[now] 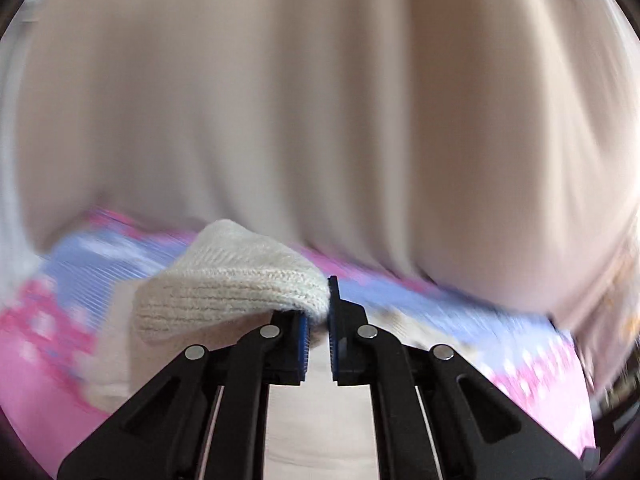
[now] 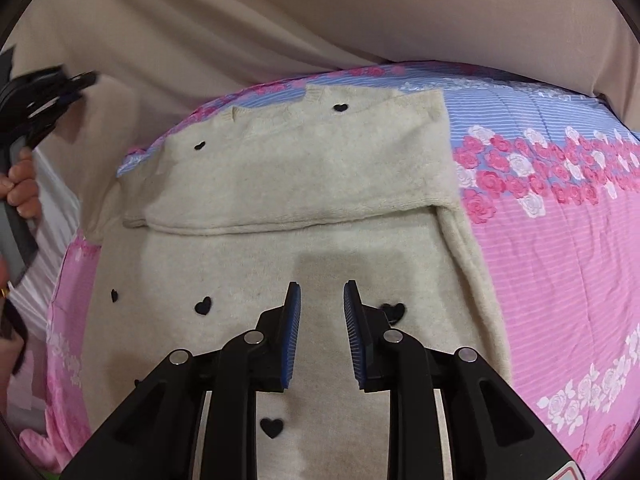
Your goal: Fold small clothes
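Observation:
A cream knit sweater (image 2: 304, 184) with small black hearts lies on a pink and blue floral bedsheet (image 2: 560, 240). A sleeve is folded across its upper part. My right gripper (image 2: 322, 300) is open and empty, hovering just above the sweater's middle. My left gripper (image 1: 320, 312) is shut on the ribbed cuff (image 1: 232, 284) of the sweater's sleeve and holds it up off the bed; that view is blurred by motion. The left gripper also shows at the far left of the right wrist view (image 2: 52, 92), held by a hand.
A beige curtain or cloth (image 2: 320, 20) hangs behind the bed and fills the back of both views. The bed's far edge runs just behind the sweater. A white striped cloth (image 2: 44, 264) lies at the left of the bed.

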A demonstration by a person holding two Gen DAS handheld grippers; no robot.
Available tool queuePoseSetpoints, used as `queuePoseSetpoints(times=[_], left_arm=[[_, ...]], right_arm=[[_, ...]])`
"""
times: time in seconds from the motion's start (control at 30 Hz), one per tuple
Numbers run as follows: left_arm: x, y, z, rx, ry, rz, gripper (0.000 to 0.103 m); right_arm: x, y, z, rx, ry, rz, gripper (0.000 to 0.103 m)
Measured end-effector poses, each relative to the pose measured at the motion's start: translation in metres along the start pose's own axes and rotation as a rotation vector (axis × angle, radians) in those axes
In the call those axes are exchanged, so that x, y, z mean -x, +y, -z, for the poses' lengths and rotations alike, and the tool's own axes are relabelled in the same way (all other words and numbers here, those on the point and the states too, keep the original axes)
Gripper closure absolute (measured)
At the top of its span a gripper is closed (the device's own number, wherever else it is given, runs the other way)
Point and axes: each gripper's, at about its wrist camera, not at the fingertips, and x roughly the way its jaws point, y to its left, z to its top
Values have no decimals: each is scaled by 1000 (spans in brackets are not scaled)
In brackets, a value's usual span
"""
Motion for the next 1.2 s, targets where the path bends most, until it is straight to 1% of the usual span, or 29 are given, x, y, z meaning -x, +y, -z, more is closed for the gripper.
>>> queuePoseSetpoints(times=[0.07, 0.1, 0.17, 0.2, 0.23, 0.27, 0.3, 0.33, 0.37, 0.4, 0.43, 0.47, 0.5, 0.57, 0.63, 0.7, 0.73, 0.77, 0.8, 0.87, 0.9, 0.93, 0.97, 1.0, 1.03, 1.07, 1.13, 1.17, 1.2], left_arm=[[-28, -32, 27, -1, 92, 48, 97], [-39, -43, 40, -4, 130, 52, 97], [-70, -66, 79, -15, 233, 55, 97], [-75, -70, 97, -21, 265, 48, 95], [-87, -76, 115, -25, 317, 35, 92], [-97, -80, 135, -20, 382, 13, 91], [-102, -86, 153, -8, 431, -11, 84], [-99, -86, 166, 21, 468, -11, 80], [-89, -83, 170, 42, 450, 3, 77], [-74, -79, 172, 49, 409, 17, 65], [-59, -75, 171, 45, 386, 6, 44], [-42, -67, 169, 42, 355, -34, 36], [-25, -57, 167, 52, 322, -54, 30], [-8, -47, 172, 64, 296, -59, 29], [12, -19, 170, 72, 302, -103, 29], [27, 9, 171, 111, 307, -147, 29], [39, 28, 168, 133, 310, -161, 29], [47, 45, 168, 164, 312, -178, 29], [53, 61, 171, 203, 311, -195, 29], [59, 83, 173, 255, 313, -216, 29], [62, 95, 172, 284, 314, -222, 29], [61, 100, 172, 309, 312, -217, 29], [63, 109, 170, 336, 307, -210, 29], [65, 121, 165, 372, 293, -199, 29], [68, 130, 161, 399, 281, -187, 29], [67, 138, 156, 429, 271, -174, 29], [61, 158, 143, 521, 243, -124, 28], [55, 167, 136, 573, 230, -90, 28], [47, 174, 131, 621, 223, -66, 27]], right_arm=[[4, -12, 1, -22, -6, 7, 81], [6, -17, 2, -36, -9, 15, 81], [10, -33, 4, -66, -10, 27, 81], [11, -40, 7, -80, -10, 37, 81], [11, -47, 8, -93, -7, 46, 80], [12, -54, 10, -103, 0, 45, 80], [13, -58, 10, -108, 5, 43, 80], [14, -62, 8, -109, 7, 43, 78], [16, -63, 4, -103, 4, 34, 70], [17, -64, 0, -99, 0, 22, 66], [17, -63, -5, -97, -7, 13, 62], [17, -58, -15, -82, -17, 3, 58], [14, -51, -22, -61, -20, -10, 56], [4, -32, -40, 2, -27, -29, 53], [-8, -8, -53, 74, -28, -37, 53], [-25, 28, -64, 196, -27, -49, 48], [-33, 46, -67, 267, -27, -53, 42], [-45, 68, -67, 360, -23, -58, 39], [-55, 85, -66, 431, -16, -57, 39], [-81, 113, -61, 565, 14, -29, 39], [-96, 122, -57, 616, 37, -1, 43], [-105, 126, -57, 637, 51, 13, 77], [-111, 125, -61, 619, 68, 10, 96], [-112, 119, -68, 551, 76, -8, 97], [-106, 104, -83, 415, 60, -57, 97], [-94, 79, -100, 225, 28, -120, 97], [-79, 33, -119, -61, -23, -204, 97], [-72, 3, -123, -226, -49, -264, 97], [-70, -25, -122, -359, -56, -309, 97]])
